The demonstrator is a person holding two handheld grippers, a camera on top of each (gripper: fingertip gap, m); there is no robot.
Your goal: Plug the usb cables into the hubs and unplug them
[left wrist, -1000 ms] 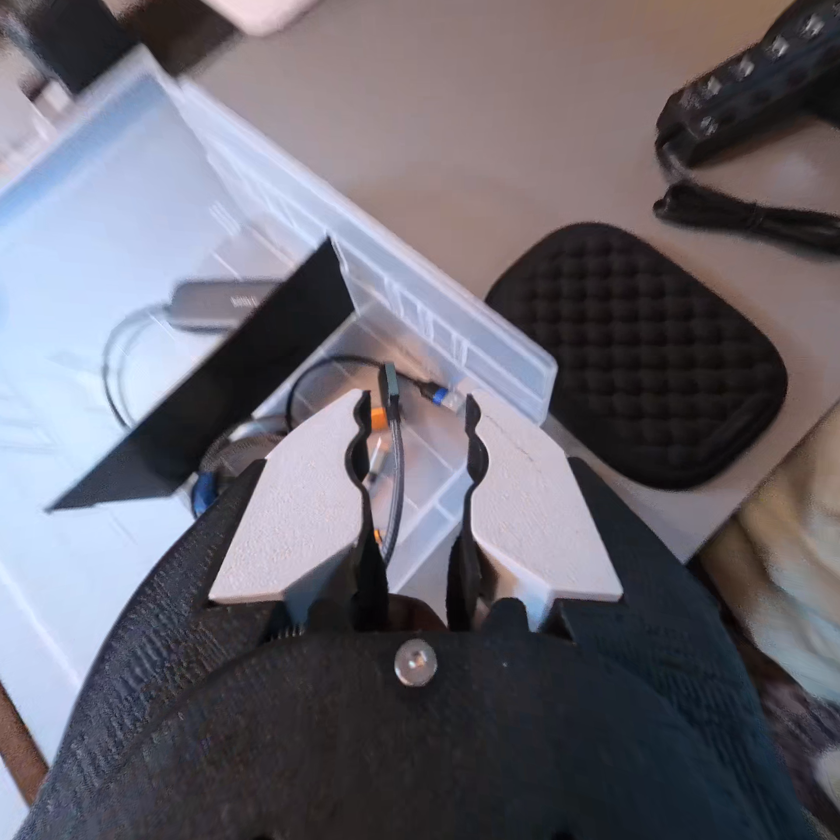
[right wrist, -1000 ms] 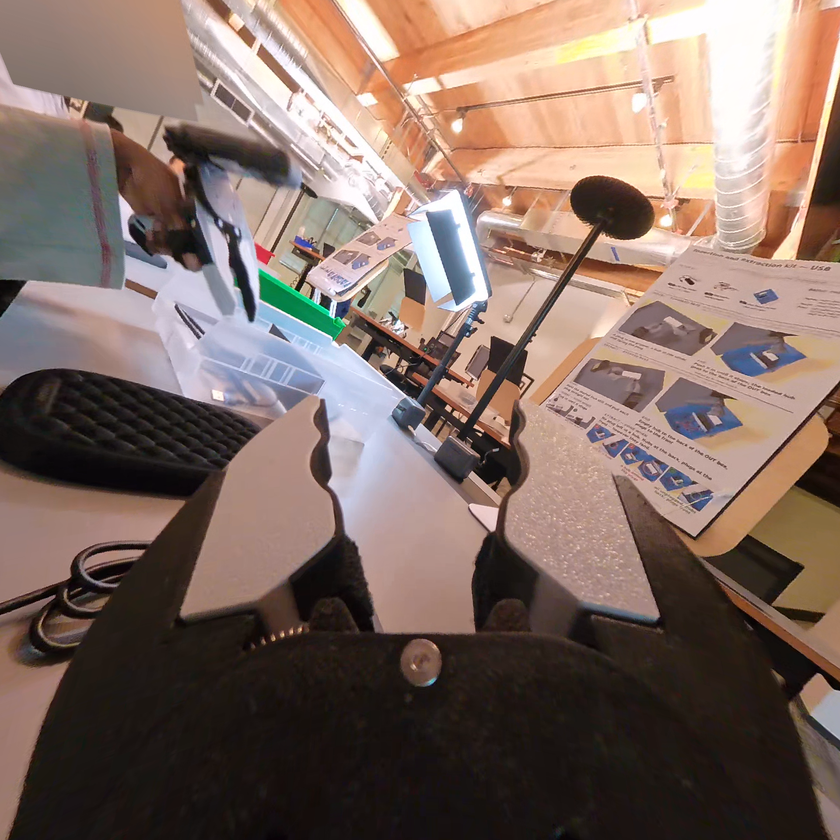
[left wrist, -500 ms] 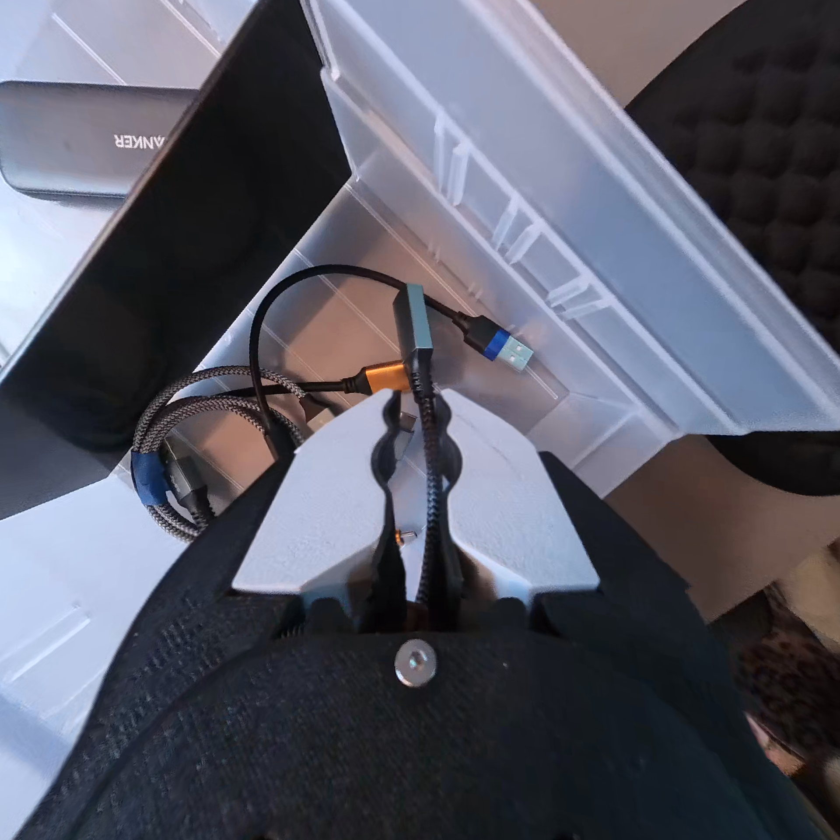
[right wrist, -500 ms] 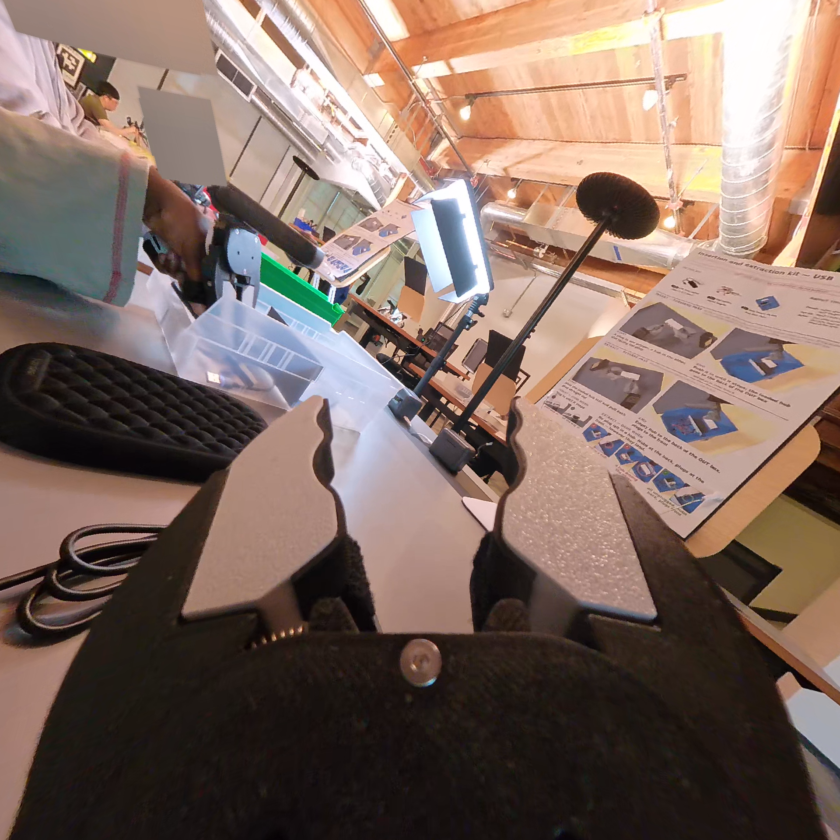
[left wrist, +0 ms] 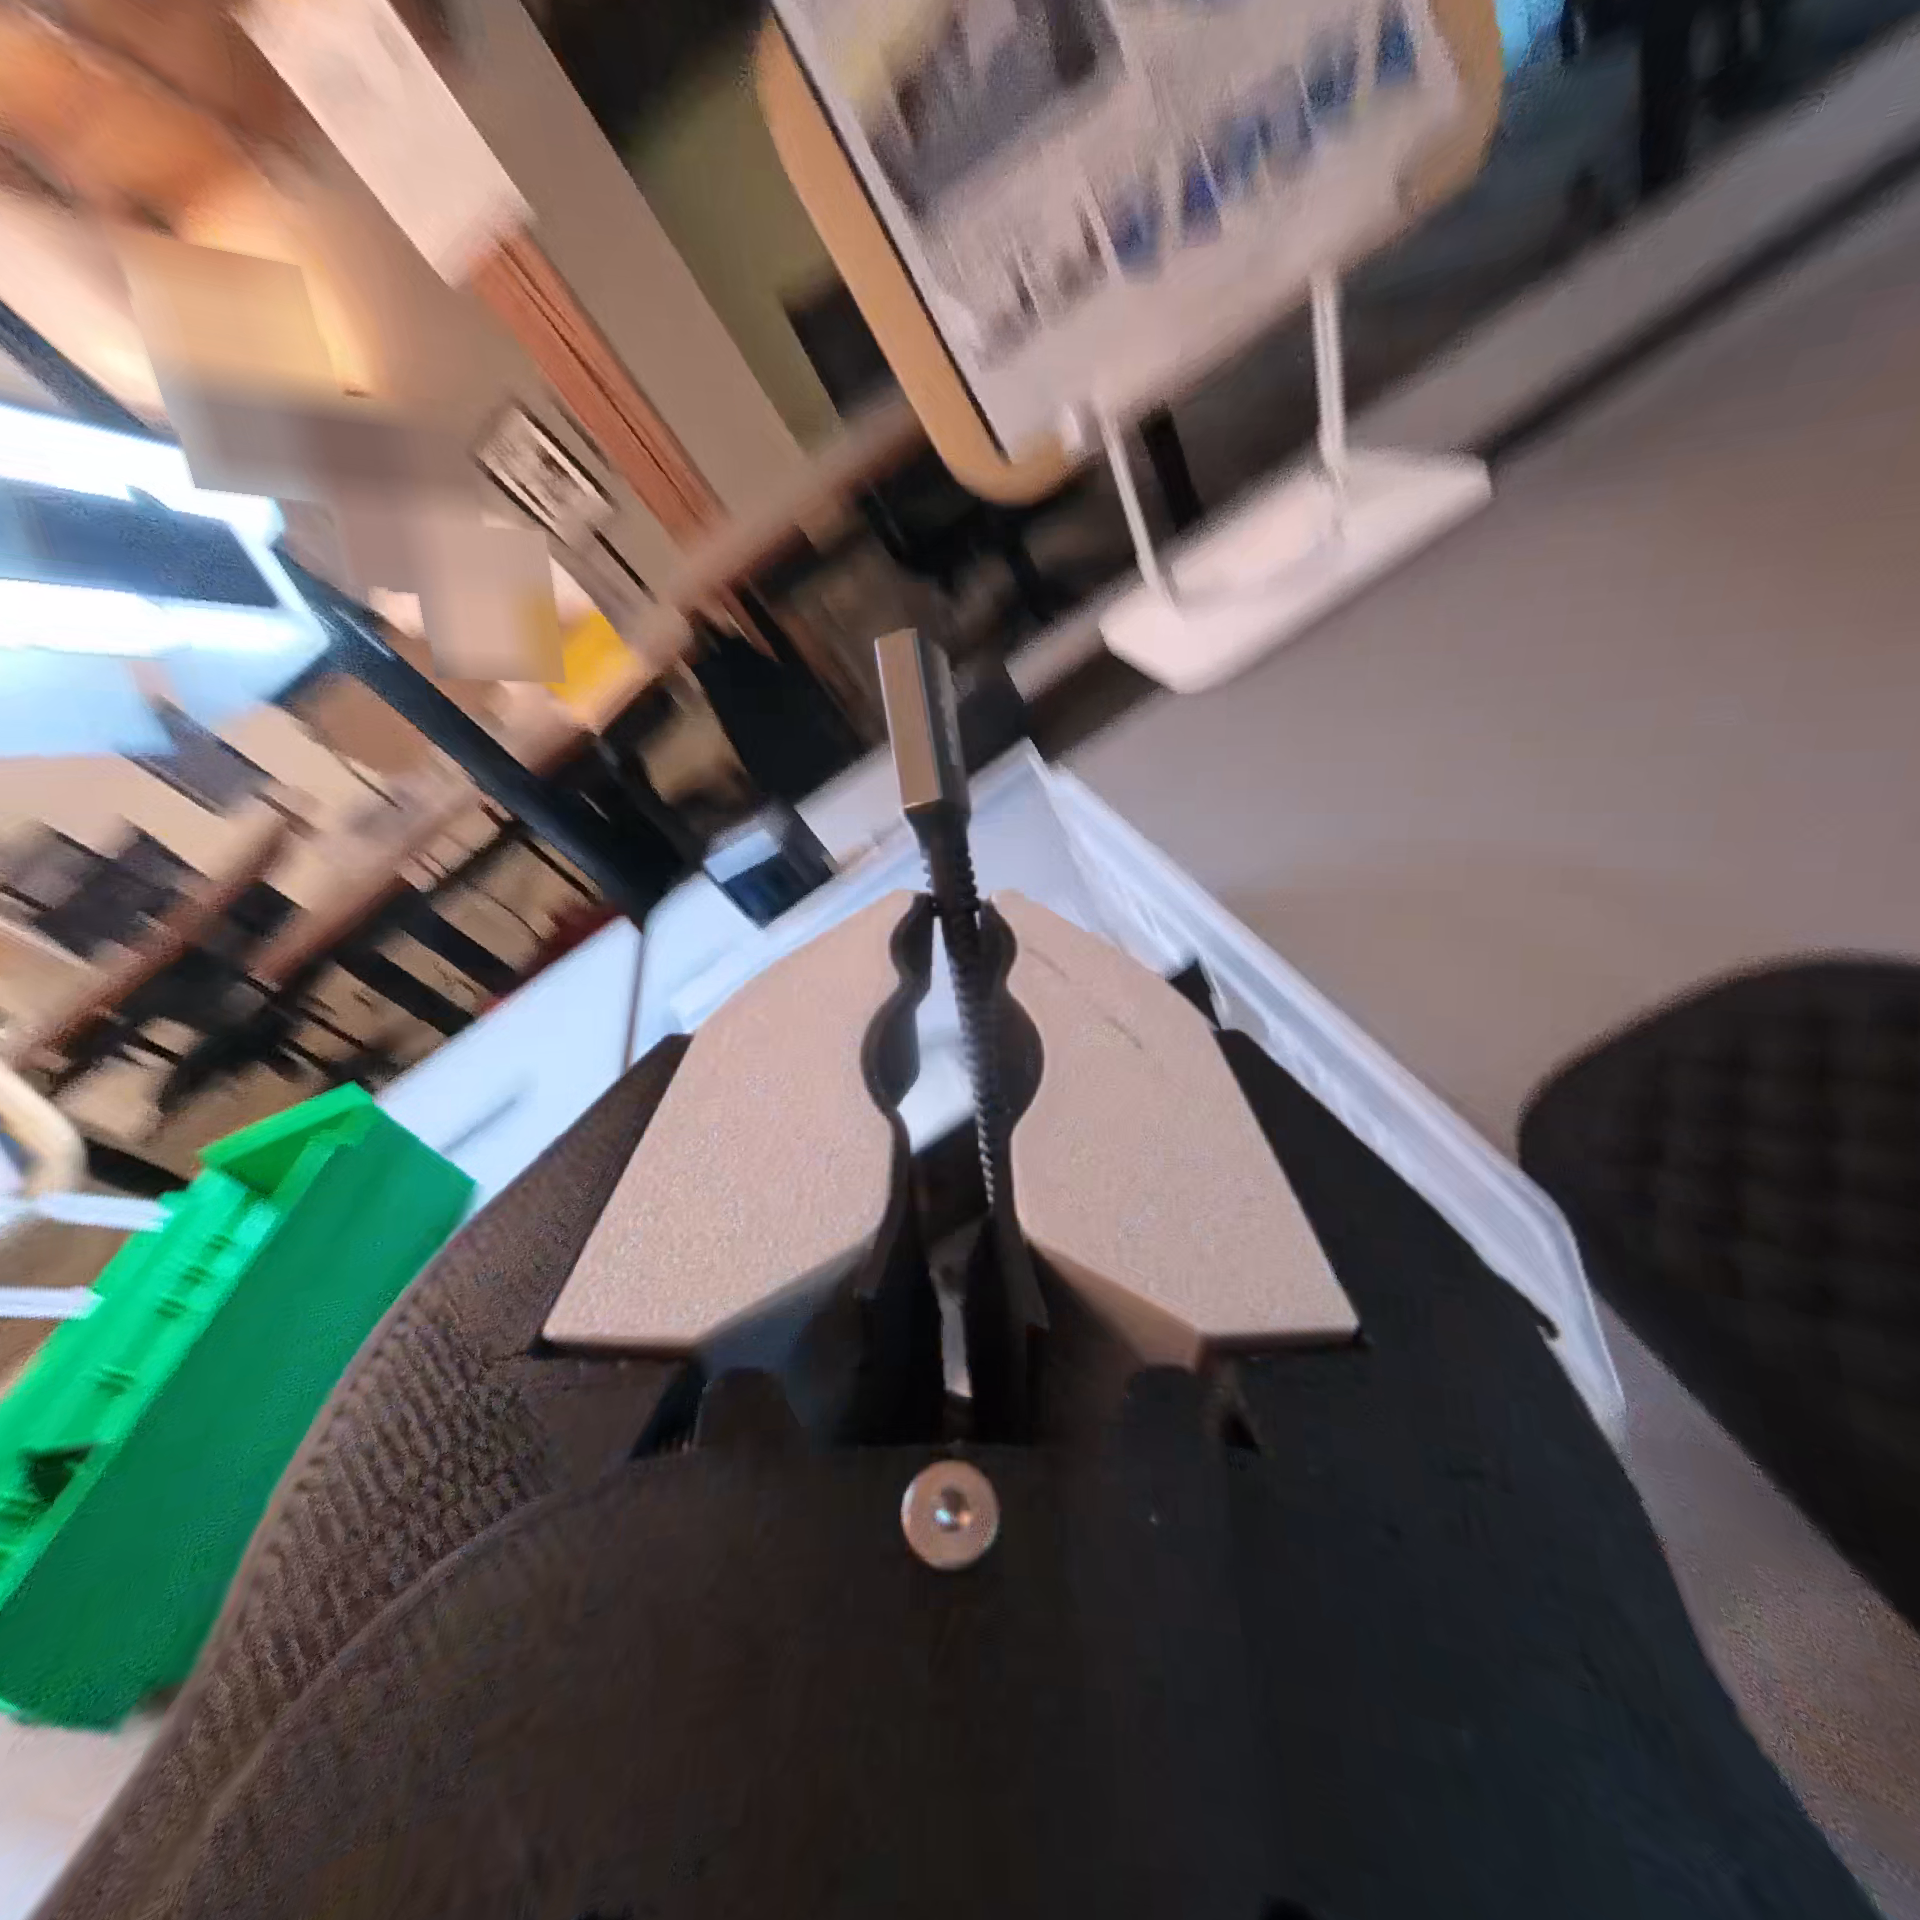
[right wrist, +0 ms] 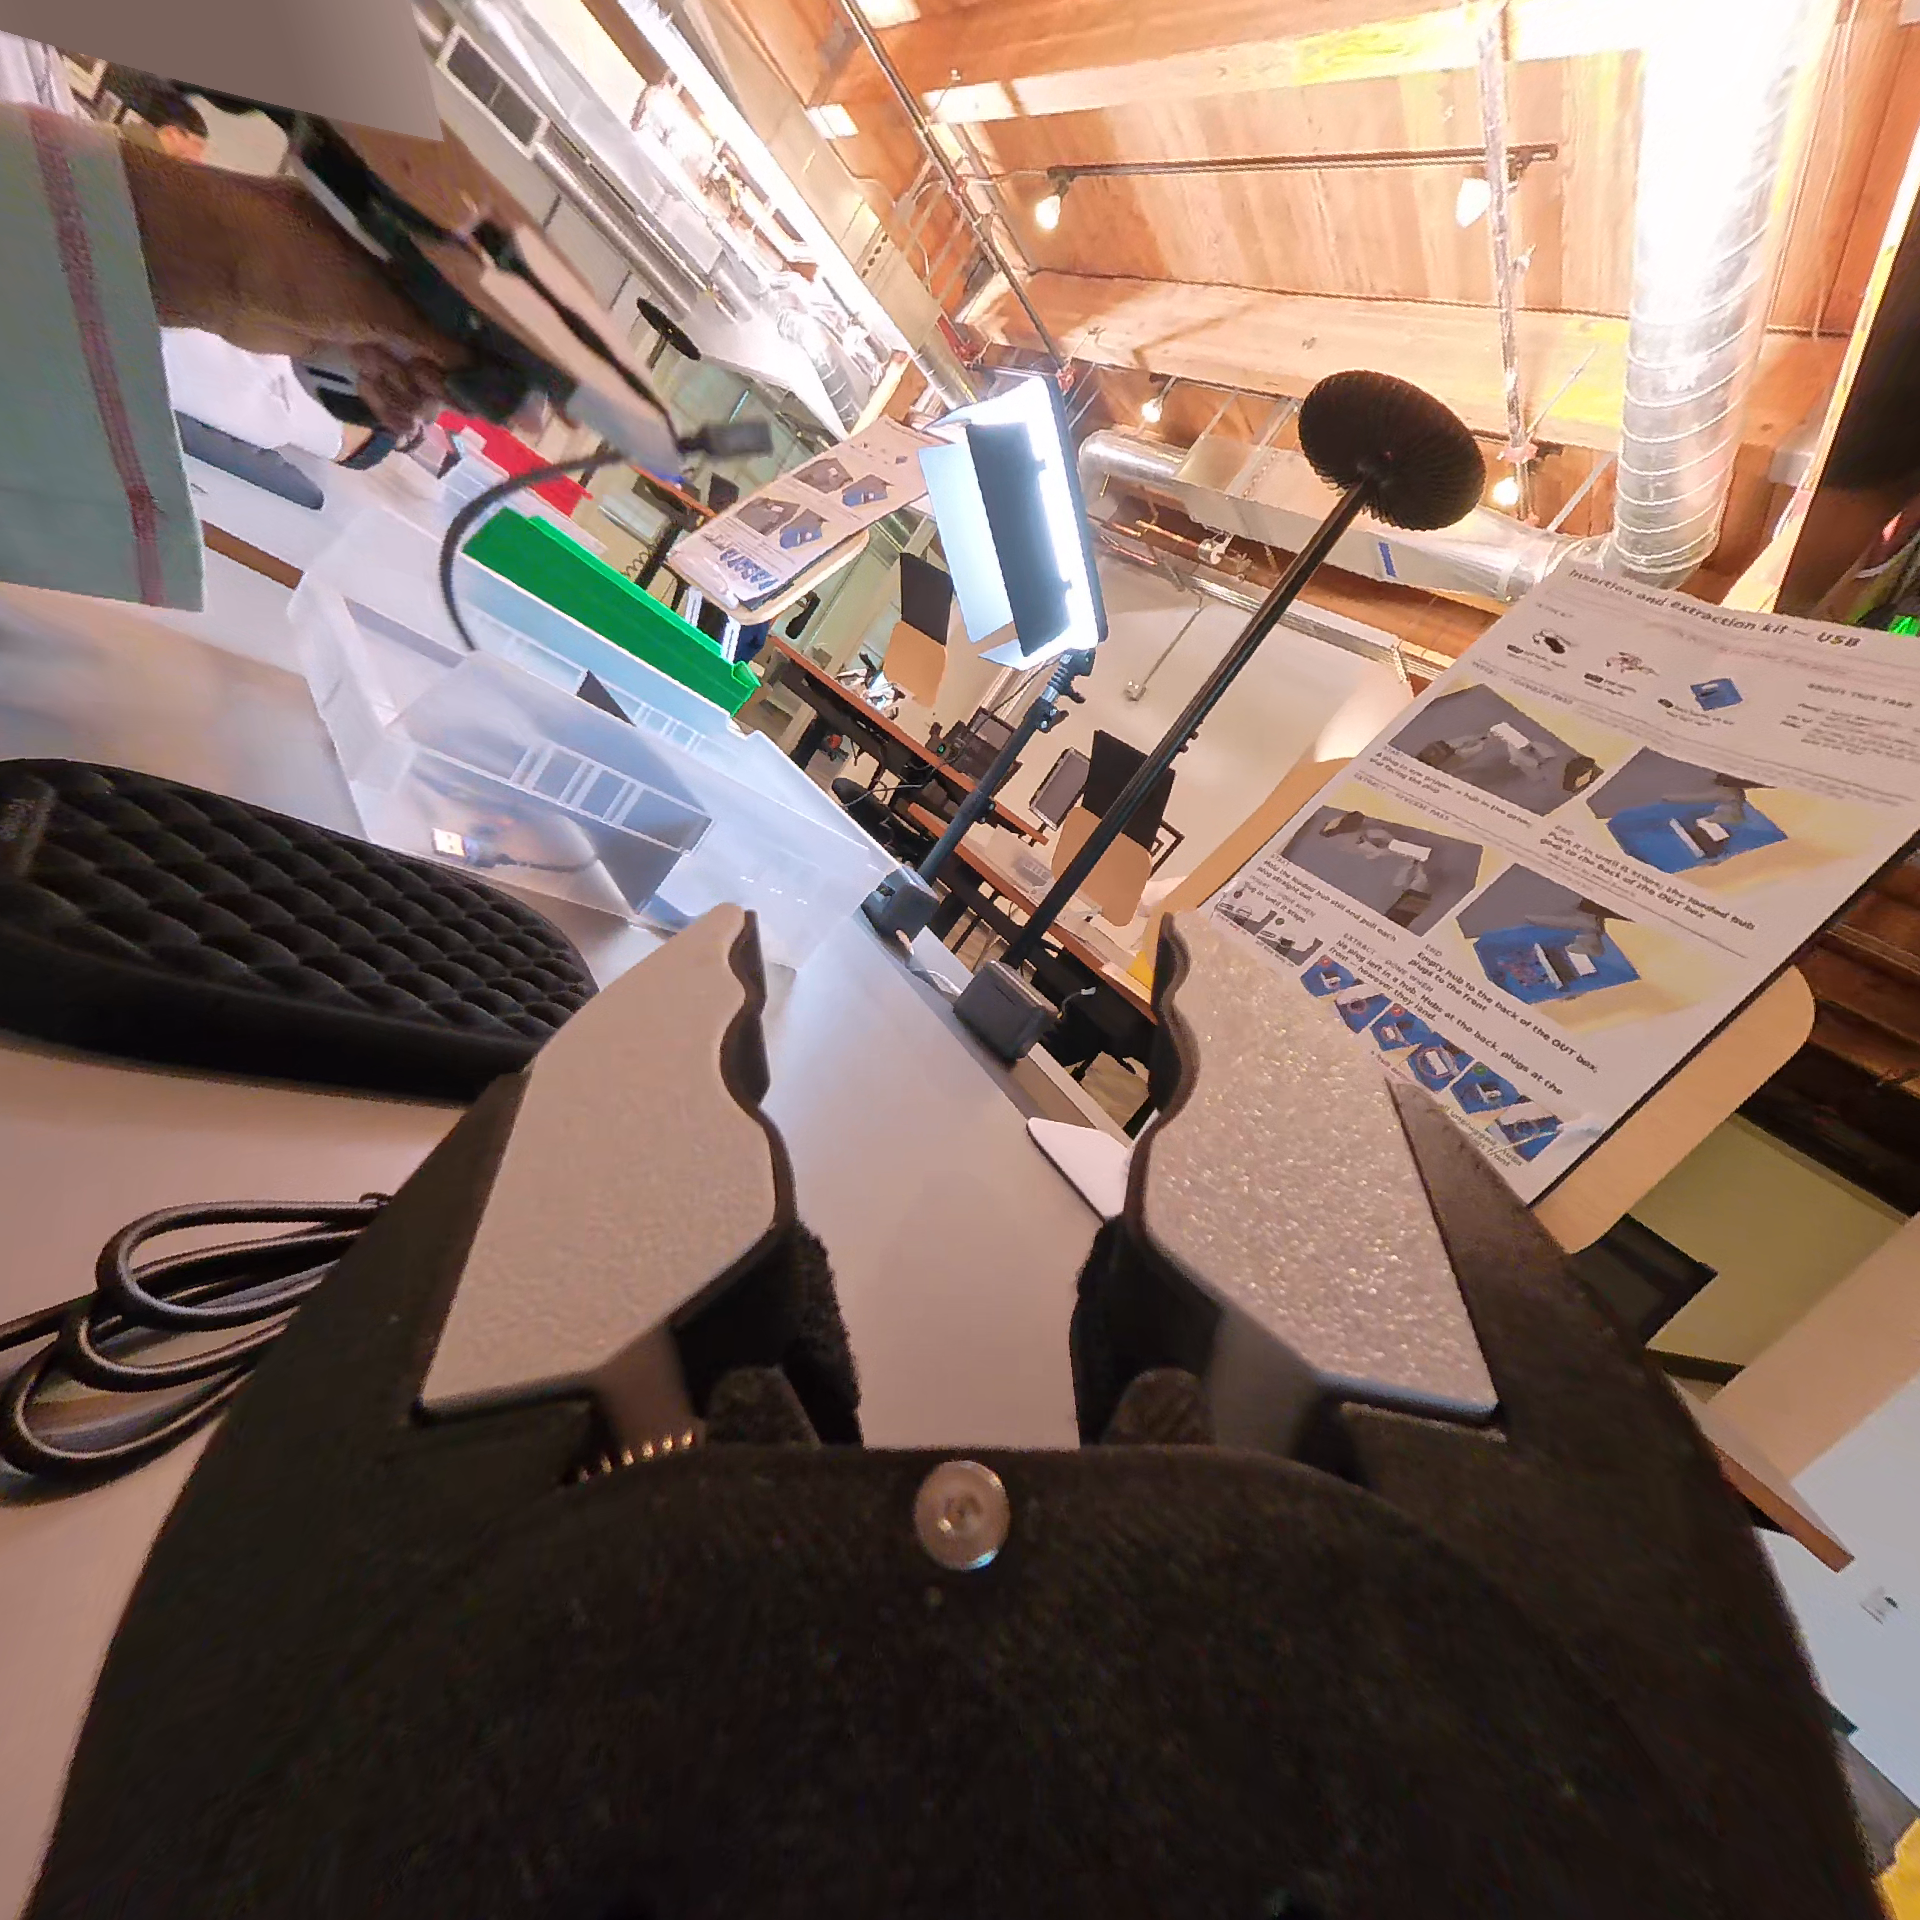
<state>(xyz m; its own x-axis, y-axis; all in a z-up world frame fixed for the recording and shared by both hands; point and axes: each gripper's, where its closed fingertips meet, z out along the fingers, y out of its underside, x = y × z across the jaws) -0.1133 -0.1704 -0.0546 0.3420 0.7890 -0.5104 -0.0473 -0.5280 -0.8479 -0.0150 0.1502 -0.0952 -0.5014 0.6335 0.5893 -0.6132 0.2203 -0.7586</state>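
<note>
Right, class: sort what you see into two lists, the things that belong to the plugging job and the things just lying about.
Belongs to the job:
- left gripper, jaws shut on the braided cable
- its metal plug
- right gripper, jaws open, holding nothing
- clear bin with a spare plug

Just lying about:
- black pad
- green bin
- lamp
- instruction board

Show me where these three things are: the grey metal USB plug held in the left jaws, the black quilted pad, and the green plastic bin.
Grey metal USB plug (left wrist: pixel 914 727), left wrist view, on its housing.
Black quilted pad (right wrist: pixel 260 925), right wrist view, on its top.
Green plastic bin (left wrist: pixel 208 1351), left wrist view, on its side wall.
</note>
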